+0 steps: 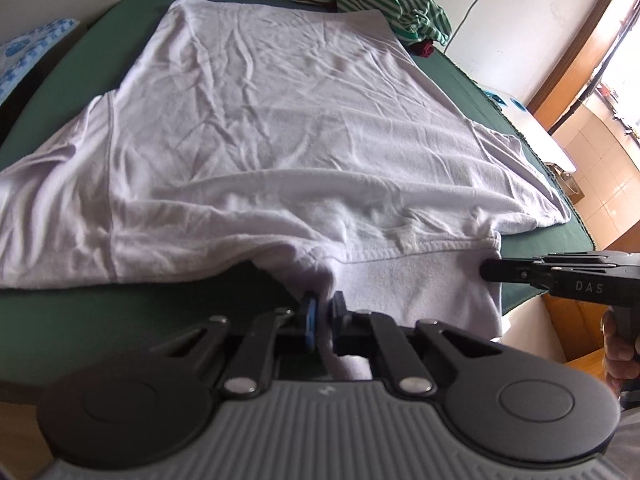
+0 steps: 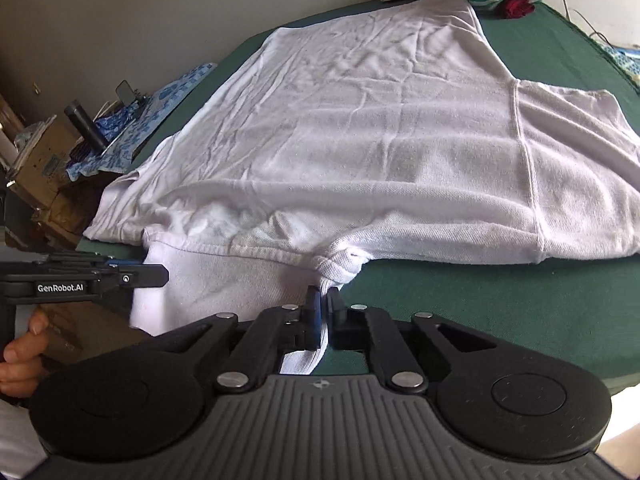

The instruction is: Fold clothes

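A white shirt [image 1: 280,128] lies spread flat on the green-covered table [image 1: 464,80], its collar edge towards me and hanging a little over the near table edge. In the left wrist view my left gripper [image 1: 324,308] is shut on a fold of the shirt's near edge, left of the collar. My right gripper [image 1: 486,271] comes in from the right at the collar's other end. In the right wrist view the right gripper [image 2: 323,304] is shut on bunched fabric of the white shirt [image 2: 380,140] at the collar's corner. The left gripper [image 2: 162,275] shows side-on at the left.
A green-and-white striped garment [image 1: 384,4] and a small red item [image 1: 426,48] lie at the table's far end. A blue patterned cloth [image 2: 160,108] and cardboard boxes [image 2: 44,160] stand beyond the left table edge. A doorway [image 1: 600,60] opens at the right.
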A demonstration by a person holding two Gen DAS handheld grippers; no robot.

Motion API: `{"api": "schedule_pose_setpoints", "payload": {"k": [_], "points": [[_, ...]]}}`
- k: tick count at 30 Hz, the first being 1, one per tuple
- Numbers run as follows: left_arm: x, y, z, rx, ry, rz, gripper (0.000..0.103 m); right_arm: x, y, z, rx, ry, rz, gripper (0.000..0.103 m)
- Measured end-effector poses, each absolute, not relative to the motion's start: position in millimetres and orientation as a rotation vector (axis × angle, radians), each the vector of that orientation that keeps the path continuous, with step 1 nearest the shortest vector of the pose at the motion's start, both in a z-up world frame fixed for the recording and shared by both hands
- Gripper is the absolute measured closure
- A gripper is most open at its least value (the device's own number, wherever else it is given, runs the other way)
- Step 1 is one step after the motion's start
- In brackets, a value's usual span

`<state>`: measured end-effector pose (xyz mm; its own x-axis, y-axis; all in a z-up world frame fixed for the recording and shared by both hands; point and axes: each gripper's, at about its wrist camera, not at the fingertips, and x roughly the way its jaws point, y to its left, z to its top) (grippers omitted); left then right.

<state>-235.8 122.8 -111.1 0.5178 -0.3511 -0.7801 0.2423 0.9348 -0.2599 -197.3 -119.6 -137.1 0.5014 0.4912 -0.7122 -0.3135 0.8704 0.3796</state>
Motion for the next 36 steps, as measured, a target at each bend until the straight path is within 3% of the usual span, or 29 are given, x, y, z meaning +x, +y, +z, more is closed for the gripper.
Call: {"api": "schedule_pose_setpoints", "payload": {"k": [4,9,13,17,22,27,28,30,32,33,35,36], "points": [[-257,123,-95,-0.042,0.938,-0.454,0.102,-214,-123,-125,0.212,0.914,0.512,0.100],[-257,125,-116,0.041,1.047,-0.506,0.103,-216,-124,-136,0.225,0.975,0.441,0.099],[-263,135,-93,0.111,0.963,-0.519,0.102,-219,-125,-127,0.222,0.991,0.417,0.091],[-243,145,-72,0.151,0.839,-0.419,0.073,-220,-132,-105,0.221,0.900,0.400,0.087],[-195,143,-104,0.192,0.912,-0.290,0.077,-188,-112,-117,0.270,0.857,0.396,0.087],[-209,170,-116,0.191,0.943,-0.231,0.062,-181,-116,-133,0.242,0.903,0.294,0.082],[-213,175,-115,0.186,0.948,-0.218,0.055,-184,-124,-136,0.244,0.905,0.277,0.089],[-218,185,-113,0.174,0.967,-0.196,0.049,-189,-135,-133,0.281,0.911,0.255,0.089],[-217,186,-109,0.185,0.966,-0.185,0.060,-193,-132,-124,0.296,0.865,0.266,0.079],[-216,186,-106,0.193,0.964,-0.180,0.061,-194,-130,-120,0.301,0.845,0.271,0.076],[-211,179,-95,0.189,0.924,-0.189,0.060,-186,-119,-124,0.281,0.846,0.263,0.055],[-208,174,-89,0.187,0.903,-0.201,0.059,-183,-119,-127,0.277,0.861,0.246,0.056]]}}
